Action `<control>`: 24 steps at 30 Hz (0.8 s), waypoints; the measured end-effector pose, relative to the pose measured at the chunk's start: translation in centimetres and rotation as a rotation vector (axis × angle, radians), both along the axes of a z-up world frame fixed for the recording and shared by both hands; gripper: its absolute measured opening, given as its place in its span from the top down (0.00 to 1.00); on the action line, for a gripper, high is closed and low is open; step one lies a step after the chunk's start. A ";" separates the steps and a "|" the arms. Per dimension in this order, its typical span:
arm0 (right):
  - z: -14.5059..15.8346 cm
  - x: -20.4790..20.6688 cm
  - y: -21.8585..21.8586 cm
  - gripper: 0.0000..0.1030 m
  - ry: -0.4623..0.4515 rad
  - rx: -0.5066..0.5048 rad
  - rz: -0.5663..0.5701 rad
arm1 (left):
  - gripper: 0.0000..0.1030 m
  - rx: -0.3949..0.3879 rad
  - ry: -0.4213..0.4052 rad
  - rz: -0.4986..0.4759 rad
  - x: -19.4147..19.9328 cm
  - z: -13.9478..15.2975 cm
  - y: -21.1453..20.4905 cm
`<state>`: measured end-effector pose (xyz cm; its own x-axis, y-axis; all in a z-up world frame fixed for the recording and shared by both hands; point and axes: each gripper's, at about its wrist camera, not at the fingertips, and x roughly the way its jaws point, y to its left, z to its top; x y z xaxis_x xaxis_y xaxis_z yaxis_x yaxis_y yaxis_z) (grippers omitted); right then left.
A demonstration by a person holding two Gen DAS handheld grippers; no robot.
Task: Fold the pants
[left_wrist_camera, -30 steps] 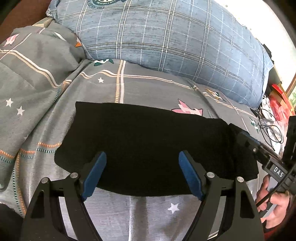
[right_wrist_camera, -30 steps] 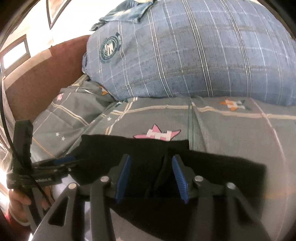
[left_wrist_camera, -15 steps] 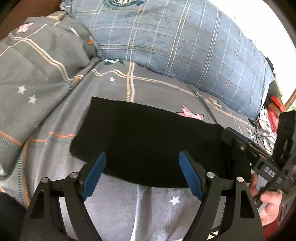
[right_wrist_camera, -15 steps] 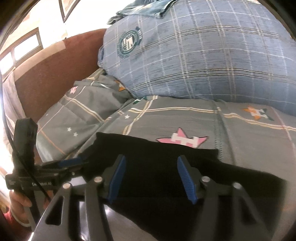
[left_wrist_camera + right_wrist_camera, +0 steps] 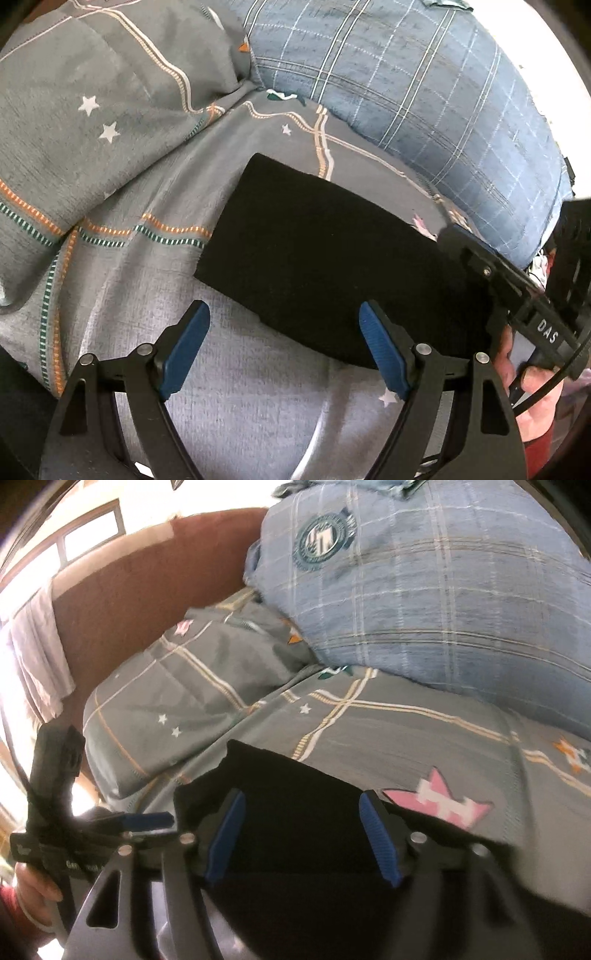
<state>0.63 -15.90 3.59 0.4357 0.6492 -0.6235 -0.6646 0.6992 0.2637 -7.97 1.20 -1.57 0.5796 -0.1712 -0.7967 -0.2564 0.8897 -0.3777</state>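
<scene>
A: Where are the black pants (image 5: 332, 266) found?

B: They are laid flat as a folded dark rectangle on the grey patterned bedsheet (image 5: 258, 406), roughly in the middle of the bed. Their far left corner is seen close to an orange-and-white stripe in the sheet, and their right end is partly covered in the left wrist view by the right gripper (image 5: 454, 236).

A: How is the left gripper (image 5: 284, 347) held?

B: Its jaws are spread wide and are opening a little further. Nothing is held between them. The blue pad (image 5: 384, 354) on the right is seen over the near edge of the pants, while the other pad is over bare sheet; whether cloth is touched cannot be told.

A: And the right gripper?

B: In its own view, its jaws are opening, with the dark cloth seen below and between them but not pinched. It is carried by a hand (image 5: 524, 384) with a red sleeve.

A: What is seen further out?

B: A large blue plaid pillow (image 5: 424, 96) is propped at the far side, and a grey pillow (image 5: 81, 122) in the sheet's pattern is placed to the left. A brown headboard (image 5: 140, 590) is seen behind that one, with a pale cloth (image 5: 40, 653) draped over its left end.
</scene>
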 end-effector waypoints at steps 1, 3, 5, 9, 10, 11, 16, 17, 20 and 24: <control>-0.2 0.5 0.5 0.36 0.012 -0.007 0.010 | 0.19 -0.003 0.003 0.002 0.1 -0.1 0.0; -0.3 1.0 1.1 0.36 0.020 -0.019 0.020 | 0.19 -0.011 0.010 0.007 0.3 -0.4 0.0; -0.3 1.3 1.4 0.35 0.017 -0.021 0.027 | 0.19 -0.008 0.009 0.010 0.4 -0.6 0.0; -0.5 1.6 1.7 0.30 0.021 -0.002 0.029 | 0.19 0.003 0.007 0.011 0.5 -0.6 -0.1; -0.7 1.8 1.9 0.30 0.026 -0.002 0.033 | 0.19 0.003 0.007 0.012 0.5 -0.6 0.0; -0.8 2.0 2.1 0.30 0.031 -0.002 0.037 | 0.19 0.003 0.006 0.014 0.6 -0.6 0.0; -1.5 3.7 3.9 0.30 0.063 -0.006 0.088 | 0.17 0.003 -0.005 0.013 0.7 -0.7 -0.1; -1.7 4.0 4.4 0.30 0.068 -0.014 0.101 | 0.16 0.004 -0.008 0.010 0.8 -0.7 -0.1; -2.1 5.0 6.3 0.30 0.091 -0.068 0.167 | 0.14 -0.007 -0.023 -0.006 0.8 -0.7 0.0; -2.5 5.6 8.8 0.30 0.108 -0.126 0.277 | 0.07 -0.069 -0.063 -0.028 0.6 -0.8 0.4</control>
<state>6.25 -7.05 1.05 0.1803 0.6489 -0.7392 -0.8069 0.5274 0.2661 -7.35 1.62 -2.42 0.6221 -0.2414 -0.7448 -0.2056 0.8675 -0.4530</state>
